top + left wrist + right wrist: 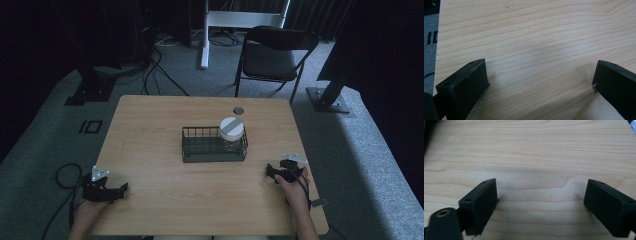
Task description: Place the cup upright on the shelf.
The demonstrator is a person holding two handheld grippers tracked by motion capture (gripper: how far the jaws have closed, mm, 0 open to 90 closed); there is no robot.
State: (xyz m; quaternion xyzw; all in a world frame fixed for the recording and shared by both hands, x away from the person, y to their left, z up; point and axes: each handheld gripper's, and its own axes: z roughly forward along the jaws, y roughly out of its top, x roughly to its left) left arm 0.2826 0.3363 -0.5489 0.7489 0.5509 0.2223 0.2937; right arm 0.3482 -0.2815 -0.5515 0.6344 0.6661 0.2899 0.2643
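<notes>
This looks like a lab or recording studio. Black curtains point(45, 30) close off the space, cables point(155, 70) trail across grey carpet point(40, 130), and black metal stand bases point(90, 92) flank a lone wooden worktop point(150, 150). A folding chair point(272, 55) stands beyond its far edge.

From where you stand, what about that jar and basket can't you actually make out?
- What the jar holds: in the high view its white lid covers the top and the body is too small.
- The jar's base: hidden by the wire basket wall, high view.
- The small round thing on the table behind it: too small to name.
</notes>
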